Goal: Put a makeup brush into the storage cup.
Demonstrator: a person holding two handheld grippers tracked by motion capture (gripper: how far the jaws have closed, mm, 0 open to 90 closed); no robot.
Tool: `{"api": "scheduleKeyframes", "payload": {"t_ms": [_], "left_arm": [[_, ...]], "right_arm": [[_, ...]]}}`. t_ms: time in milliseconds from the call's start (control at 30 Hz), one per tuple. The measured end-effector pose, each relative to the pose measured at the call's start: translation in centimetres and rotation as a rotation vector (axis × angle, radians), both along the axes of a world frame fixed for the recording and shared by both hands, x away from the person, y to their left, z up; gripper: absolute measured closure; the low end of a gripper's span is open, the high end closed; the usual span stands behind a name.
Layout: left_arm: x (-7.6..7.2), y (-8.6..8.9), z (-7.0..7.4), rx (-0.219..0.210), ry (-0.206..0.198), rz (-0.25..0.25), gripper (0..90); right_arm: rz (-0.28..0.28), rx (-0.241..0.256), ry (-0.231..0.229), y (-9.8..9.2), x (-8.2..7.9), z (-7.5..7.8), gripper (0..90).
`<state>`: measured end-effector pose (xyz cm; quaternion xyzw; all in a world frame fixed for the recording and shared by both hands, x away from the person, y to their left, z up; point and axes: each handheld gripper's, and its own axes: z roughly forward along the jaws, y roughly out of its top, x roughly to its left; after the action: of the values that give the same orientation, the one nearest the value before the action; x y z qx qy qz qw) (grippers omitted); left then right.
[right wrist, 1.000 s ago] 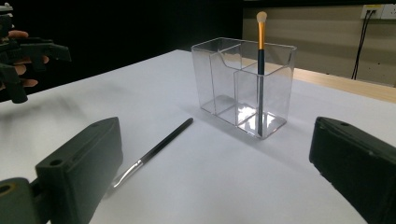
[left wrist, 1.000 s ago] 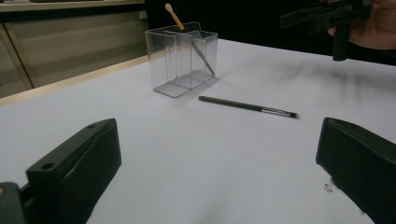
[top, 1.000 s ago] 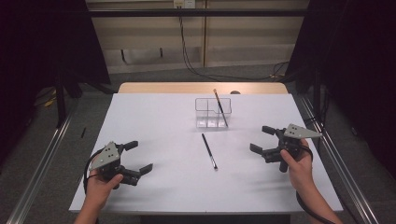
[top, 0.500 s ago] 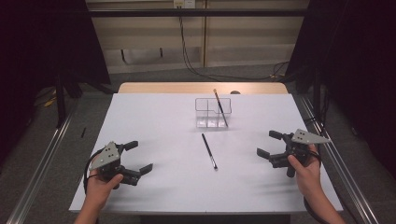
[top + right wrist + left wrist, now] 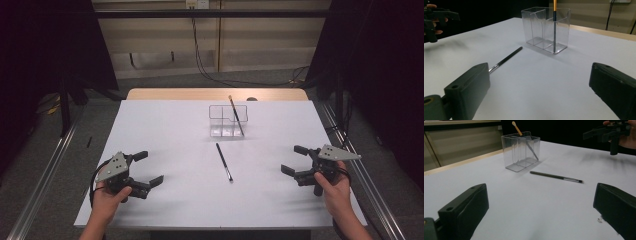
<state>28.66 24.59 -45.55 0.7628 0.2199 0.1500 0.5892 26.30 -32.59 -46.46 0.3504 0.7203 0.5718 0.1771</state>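
A clear plastic holder (image 5: 228,120) with compartments stands on the white table (image 5: 175,130), toward the far middle. A brush with a yellow-tipped handle (image 5: 236,115) leans in its right compartment. A dark thin brush (image 5: 224,161) lies flat on the table in front of the holder. My left gripper (image 5: 148,169) rests at the near left, open and empty. My right gripper (image 5: 294,160) is at the near right, open and empty. The holder (image 5: 520,151) and dark brush (image 5: 556,176) lie beyond the left jaws. The holder (image 5: 545,29) and brush (image 5: 505,59) lie beyond the right jaws.
The table's wooden far edge (image 5: 215,94) borders a floor with trailing cables (image 5: 210,70). Metal rails (image 5: 45,170) run along both sides of the table. Dark curtains hang at left and right.
My right gripper has moved back toward the near right of the table, away from the dark brush. The left gripper has stayed put.
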Motion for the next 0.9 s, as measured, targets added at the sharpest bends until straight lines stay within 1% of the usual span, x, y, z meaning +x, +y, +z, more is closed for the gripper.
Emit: {"api": "scheduleKeyframes", "payload": {"t_ms": [367, 433, 633, 733, 900], "left_arm": [[0.2, 0.0, 0.1, -0.004, -0.005, 0.000, 0.0], [0.2, 0.0, 0.1, -0.007, -0.004, -0.002, 0.0], [0.3, 0.0, 0.0, -0.009, 0.000, -0.002, 0.0], [0.3, -0.1, 0.0, -0.011, -0.002, -0.004, 0.0], [0.4, 0.0, 0.0, -0.015, -0.002, -0.003, 0.0]], "right_arm": [[-0.011, -0.008, 0.005, -0.7, -1.1, -0.4, 2.9], [-0.009, -0.015, 0.005, -0.7, -1.3, -0.4, 2.9], [-0.020, -0.014, 0.010, -1.1, -2.0, -0.5, 2.9], [-0.026, -0.007, 0.007, -1.4, -2.3, -0.6, 2.9], [-0.028, -0.012, 0.002, -1.5, -2.6, -0.6, 3.0]]}}
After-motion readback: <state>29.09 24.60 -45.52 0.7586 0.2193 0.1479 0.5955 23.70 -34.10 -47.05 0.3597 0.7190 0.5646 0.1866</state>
